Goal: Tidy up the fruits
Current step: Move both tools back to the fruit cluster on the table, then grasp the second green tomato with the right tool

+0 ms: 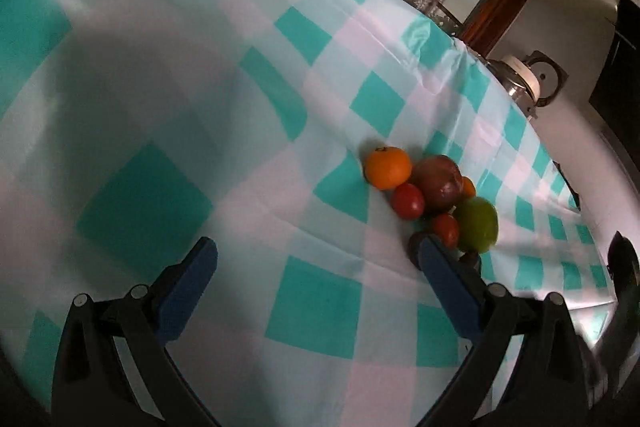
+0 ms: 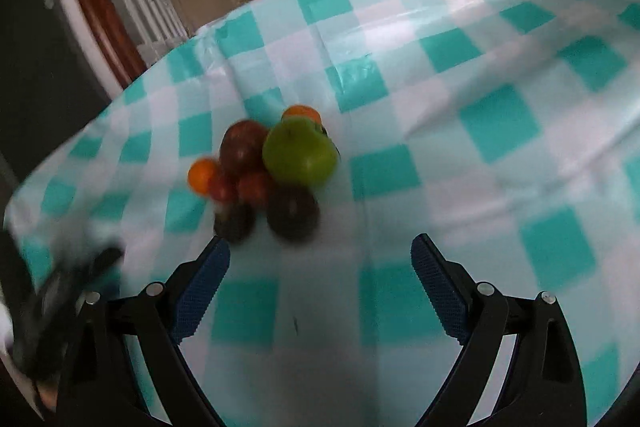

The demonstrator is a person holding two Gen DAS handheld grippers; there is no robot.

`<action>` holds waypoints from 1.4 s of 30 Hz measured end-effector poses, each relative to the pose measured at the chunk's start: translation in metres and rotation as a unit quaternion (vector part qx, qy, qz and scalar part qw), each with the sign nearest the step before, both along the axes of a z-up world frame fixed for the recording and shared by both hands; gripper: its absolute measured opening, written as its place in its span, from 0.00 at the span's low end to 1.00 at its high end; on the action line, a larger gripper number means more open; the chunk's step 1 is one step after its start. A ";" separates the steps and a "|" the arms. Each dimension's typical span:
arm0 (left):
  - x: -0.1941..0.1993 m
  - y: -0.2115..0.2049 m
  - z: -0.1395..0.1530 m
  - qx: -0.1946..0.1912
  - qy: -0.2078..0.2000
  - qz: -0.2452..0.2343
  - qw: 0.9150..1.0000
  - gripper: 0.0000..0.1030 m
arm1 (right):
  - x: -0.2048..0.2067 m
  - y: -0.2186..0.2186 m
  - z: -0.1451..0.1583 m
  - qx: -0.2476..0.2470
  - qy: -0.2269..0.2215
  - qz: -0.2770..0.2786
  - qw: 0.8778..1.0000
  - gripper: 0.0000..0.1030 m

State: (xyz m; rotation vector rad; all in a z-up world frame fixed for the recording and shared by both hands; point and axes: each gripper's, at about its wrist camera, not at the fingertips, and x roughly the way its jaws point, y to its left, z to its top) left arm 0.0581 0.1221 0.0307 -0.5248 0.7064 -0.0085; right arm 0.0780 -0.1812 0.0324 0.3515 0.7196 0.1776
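Fruit heap waits near the table's far edge

The green apple (image 2: 300, 153) tops oranges, tomatoes and dark plums on the checked tablecloth (image 2: 500, 115): round, smooth, prone to roll, so grip across its widest part. Your left gripper (image 1: 318, 251) and right gripper (image 2: 320, 247) gape wide, empty.

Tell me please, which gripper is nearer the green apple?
Right, probably: the green apple sits large just ahead of the right gripper; from the left gripper it looks smaller, farther.

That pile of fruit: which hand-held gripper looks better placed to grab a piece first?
Probably the right hand-held gripper: it is open and the fruit pile sits just ahead. From the left hand-held gripper, also open, the pile lies off to one side.
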 end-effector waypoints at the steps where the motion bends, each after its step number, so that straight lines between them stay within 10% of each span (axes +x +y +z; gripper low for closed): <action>1: 0.000 -0.001 0.000 -0.002 0.001 -0.004 1.000 0.98 | 0.016 0.001 -0.002 0.020 0.005 -0.003 1.000 0.87; 7: -0.001 -0.010 -0.001 0.011 -0.005 -0.011 1.000 0.98 | 0.078 0.006 -0.014 0.112 0.036 -0.014 0.993 0.87; 22: -0.003 -0.014 -0.006 0.003 0.005 -0.011 1.000 0.98 | 0.116 0.016 -0.023 0.099 0.070 0.008 0.993 0.63; 34: 0.000 -0.051 -0.001 0.041 0.006 -0.115 0.993 0.98 | -0.015 -0.059 0.004 -0.033 0.007 -0.086 0.996 0.63; 42: 0.018 -0.104 -0.004 0.091 0.026 -0.155 0.983 0.87 | -0.055 -0.098 -0.012 0.027 0.001 -0.115 0.993 0.63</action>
